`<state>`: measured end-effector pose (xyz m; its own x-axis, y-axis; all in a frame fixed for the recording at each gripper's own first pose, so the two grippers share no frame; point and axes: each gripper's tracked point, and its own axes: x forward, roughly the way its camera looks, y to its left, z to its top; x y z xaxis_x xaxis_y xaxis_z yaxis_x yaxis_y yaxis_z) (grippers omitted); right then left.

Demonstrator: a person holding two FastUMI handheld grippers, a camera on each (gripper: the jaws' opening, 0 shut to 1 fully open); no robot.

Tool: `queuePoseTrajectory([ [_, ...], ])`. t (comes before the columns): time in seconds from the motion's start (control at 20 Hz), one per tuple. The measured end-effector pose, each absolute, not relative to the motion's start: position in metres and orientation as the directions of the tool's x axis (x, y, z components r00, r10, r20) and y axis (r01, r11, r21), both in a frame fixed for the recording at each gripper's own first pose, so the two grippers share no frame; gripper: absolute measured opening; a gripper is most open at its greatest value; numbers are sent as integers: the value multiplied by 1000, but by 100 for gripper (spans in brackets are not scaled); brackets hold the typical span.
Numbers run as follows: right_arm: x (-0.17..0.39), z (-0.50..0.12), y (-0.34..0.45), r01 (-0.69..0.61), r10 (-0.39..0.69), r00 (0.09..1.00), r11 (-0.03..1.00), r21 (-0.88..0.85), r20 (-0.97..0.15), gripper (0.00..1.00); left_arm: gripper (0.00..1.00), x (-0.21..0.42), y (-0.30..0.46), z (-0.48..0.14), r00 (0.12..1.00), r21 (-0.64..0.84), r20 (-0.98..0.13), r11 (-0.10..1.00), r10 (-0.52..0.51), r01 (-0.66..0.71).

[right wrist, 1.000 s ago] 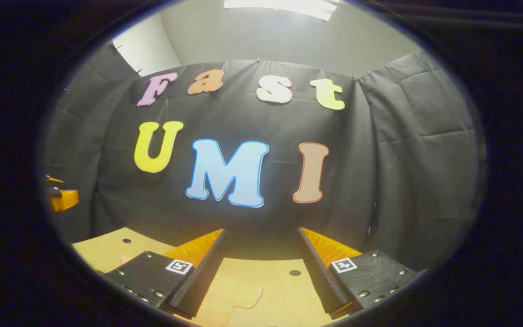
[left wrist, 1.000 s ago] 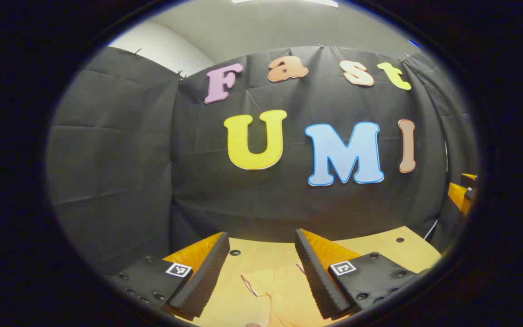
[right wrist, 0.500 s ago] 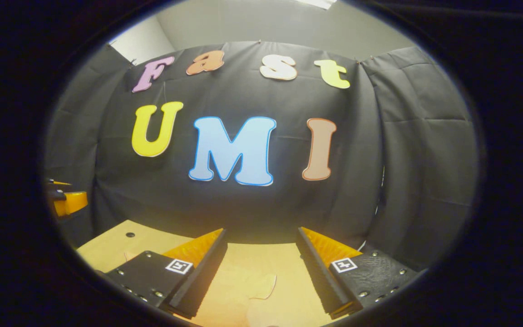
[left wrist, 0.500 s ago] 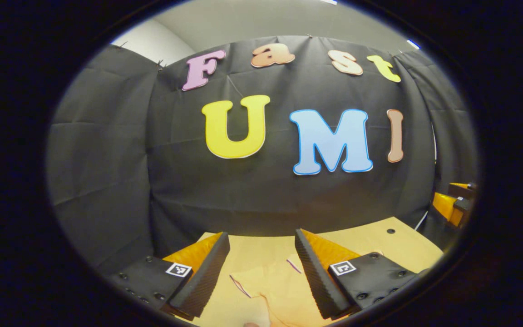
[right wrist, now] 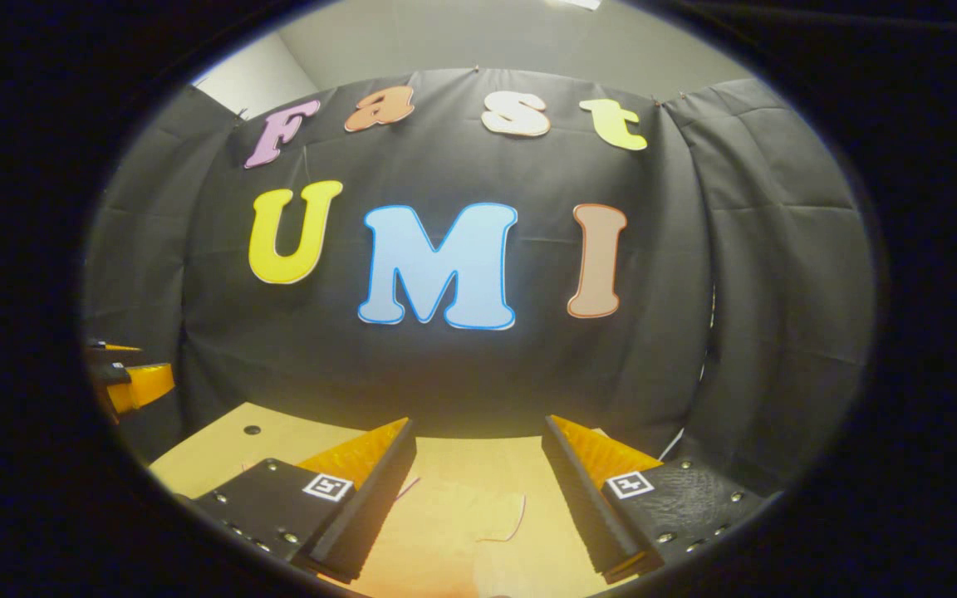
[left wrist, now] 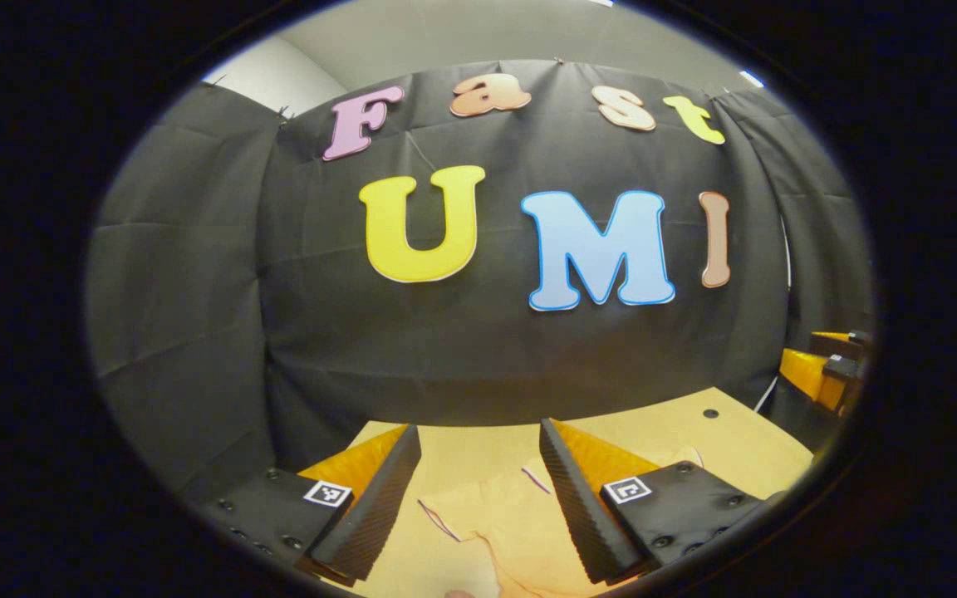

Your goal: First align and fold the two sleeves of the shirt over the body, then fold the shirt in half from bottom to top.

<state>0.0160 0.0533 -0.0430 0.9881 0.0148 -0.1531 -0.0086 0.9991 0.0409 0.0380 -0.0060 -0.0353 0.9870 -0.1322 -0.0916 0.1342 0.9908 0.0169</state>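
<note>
Left gripper (left wrist: 478,490) hovering above the tabletop (left wrist: 719,436), fingers (left wrist: 379,507) standing wide apart, gripping nothing. Lying flat on the tabletop between and below those fingers: the shirt (left wrist: 512,523), pale yellow, nearly matching the wood, with a thin dark trim line marking its edges. Cloth spreading toward the near edge of the tabletop and passing under the right-hand finger. Facing the black cloth wall (left wrist: 196,274) hanging along the far edge. Showing at the far right of the left gripper view, off the right edge of the tabletop: the right gripper (left wrist: 827,370), held level with the wall's lower part; impossible to tell from there how its fingers are standing.

In the right gripper view, right gripper (right wrist: 478,490) hanging over the tabletop (right wrist: 221,444) too, fingers (right wrist: 586,498) spread wide with nothing between them pressing. Shirt (right wrist: 453,531) lying beneath, one rounded trimmed edge curling near the middle of the gap, cloth reaching toward the near edge. Small round holes dotting the bare wood near the far corners. Left gripper (right wrist: 134,382) peeking in at the left side, beyond the left edge of the tabletop.
</note>
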Motion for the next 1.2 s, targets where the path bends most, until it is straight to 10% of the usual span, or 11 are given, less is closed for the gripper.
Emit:
queuePoseTrajectory([
  [1.2, 131, -272, 44, -52, 55, 826, 998, 21, -561, 96, 96, 47, 27, -35, 994, 89, -101, 995, -36, 45],
])
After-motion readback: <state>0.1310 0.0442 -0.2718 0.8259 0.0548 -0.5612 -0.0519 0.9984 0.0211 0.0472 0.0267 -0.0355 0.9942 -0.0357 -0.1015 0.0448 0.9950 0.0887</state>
